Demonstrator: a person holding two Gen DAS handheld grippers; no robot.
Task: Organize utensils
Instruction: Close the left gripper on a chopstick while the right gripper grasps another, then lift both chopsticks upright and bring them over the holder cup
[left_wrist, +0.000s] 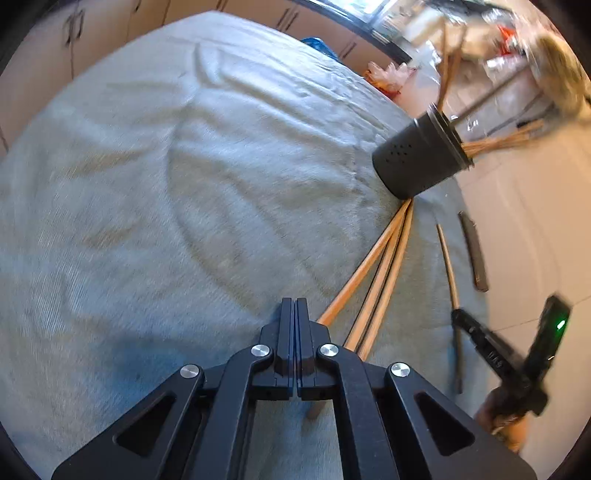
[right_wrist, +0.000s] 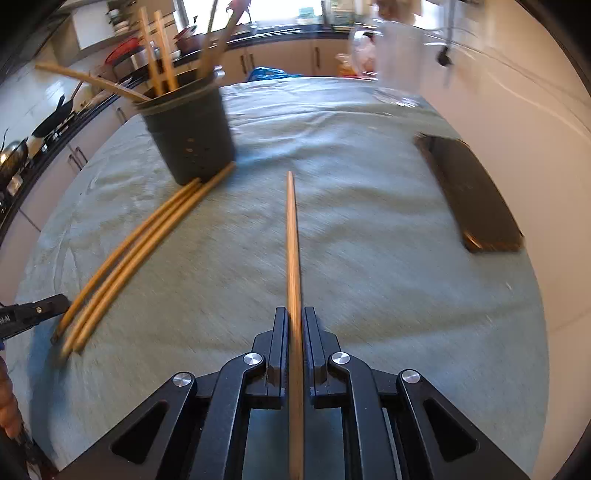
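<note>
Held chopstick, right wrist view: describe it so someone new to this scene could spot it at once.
Start at the black holder standing on the grey cloth. Three chopsticks lie bundled at its base. The held chopstick is right of them, alone, clamped between the jaws of the right gripper and pointing straight ahead, not lying in the bundle.

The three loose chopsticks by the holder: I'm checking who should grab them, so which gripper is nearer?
Left. The left gripper sits shut right at the near ends of the three loose chopsticks; the right gripper is off to their side, clamping a single chopstick.
</note>
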